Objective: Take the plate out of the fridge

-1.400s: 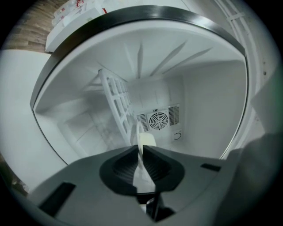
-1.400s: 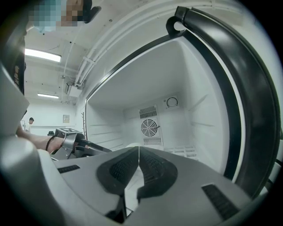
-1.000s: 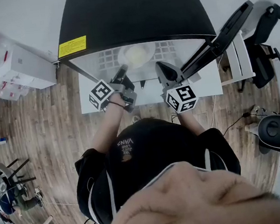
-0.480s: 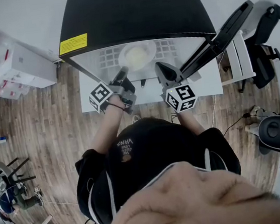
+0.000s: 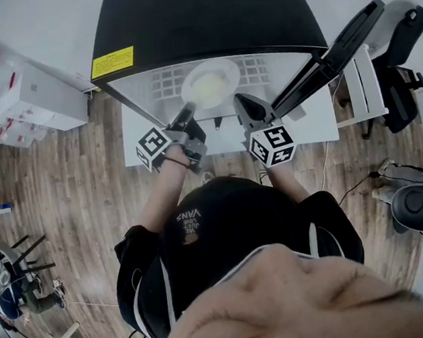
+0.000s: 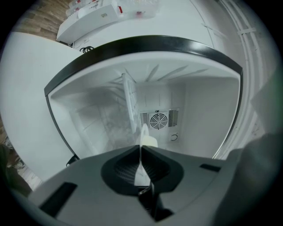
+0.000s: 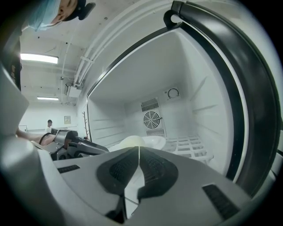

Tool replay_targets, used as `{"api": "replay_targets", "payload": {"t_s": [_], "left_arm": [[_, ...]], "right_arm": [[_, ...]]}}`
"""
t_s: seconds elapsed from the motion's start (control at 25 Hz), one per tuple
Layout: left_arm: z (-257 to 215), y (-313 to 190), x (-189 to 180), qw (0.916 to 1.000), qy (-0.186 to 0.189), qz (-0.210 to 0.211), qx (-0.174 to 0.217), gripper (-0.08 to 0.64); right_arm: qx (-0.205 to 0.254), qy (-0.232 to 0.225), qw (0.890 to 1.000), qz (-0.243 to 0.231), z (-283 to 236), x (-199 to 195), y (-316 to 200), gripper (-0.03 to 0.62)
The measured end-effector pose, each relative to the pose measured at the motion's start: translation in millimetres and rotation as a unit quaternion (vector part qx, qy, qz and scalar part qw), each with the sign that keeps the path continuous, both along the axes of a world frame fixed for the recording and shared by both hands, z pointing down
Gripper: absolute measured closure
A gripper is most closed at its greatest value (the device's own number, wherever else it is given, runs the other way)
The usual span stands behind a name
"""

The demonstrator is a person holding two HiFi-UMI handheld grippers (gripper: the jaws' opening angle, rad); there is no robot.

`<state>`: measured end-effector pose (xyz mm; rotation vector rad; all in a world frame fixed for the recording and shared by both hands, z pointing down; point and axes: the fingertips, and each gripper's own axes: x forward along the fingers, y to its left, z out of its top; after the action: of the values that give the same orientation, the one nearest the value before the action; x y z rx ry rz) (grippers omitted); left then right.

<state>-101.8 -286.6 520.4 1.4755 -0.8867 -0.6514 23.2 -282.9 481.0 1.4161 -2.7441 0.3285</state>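
A white plate (image 5: 210, 84) with a pale yellowish lump on it is inside the open black-topped fridge (image 5: 200, 13), over the white wire shelf (image 5: 261, 70). My left gripper (image 5: 189, 113) reaches in from the front left. Its jaws are closing on the plate's near rim (image 6: 142, 134), which shows edge-on as a thin white strip between the pads of the left gripper (image 6: 140, 149). My right gripper (image 5: 240, 101) hangs at the fridge mouth beside it, shut, apart from the plate. The right gripper (image 7: 139, 149) holds nothing; past it I see the plate (image 7: 152, 142).
The fridge door (image 5: 334, 42) stands open to the right. A fan grille (image 6: 158, 119) sits on the back wall. White boxes (image 5: 19, 96) lie at the left, and office chairs (image 5: 398, 34) stand at the right on the wooden floor.
The plate has shifted slightly right and looks a little bigger, with the left gripper staying at its rim. The right gripper has hardly moved.
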Motion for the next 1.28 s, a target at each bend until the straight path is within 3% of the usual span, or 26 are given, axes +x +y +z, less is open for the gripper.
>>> {"api": "replay_targets", "payload": {"t_s": [0.48, 0.6, 0.68, 1.04, 1.28], "left_arm": [[2, 6, 0, 1.0000, 0.002, 0.000, -0.001, 0.534], [2, 7, 0, 1.0000, 0.002, 0.001, 0.000, 0.534], [2, 7, -1, 1.0000, 0.002, 0.001, 0.001, 0.534], [1, 8, -1, 1.0000, 0.004, 0.005, 0.001, 0.534], [2, 8, -1, 0.9999, 0.009, 0.009, 0.003, 0.534]], "right_arm": [[-0.034, -0.032, 0.999, -0.011, 12, -2, 2, 0.576], [-0.052, -0.043, 0.998, -0.017, 15, -5, 2, 0.506], [-0.063, -0.061, 0.996, -0.018, 17, -6, 1, 0.492], [-0.135, -0.177, 0.975, -0.013, 19, -2, -12, 0.462], [-0.160, -0.214, 0.963, -0.013, 22, -4, -22, 0.462]]}}
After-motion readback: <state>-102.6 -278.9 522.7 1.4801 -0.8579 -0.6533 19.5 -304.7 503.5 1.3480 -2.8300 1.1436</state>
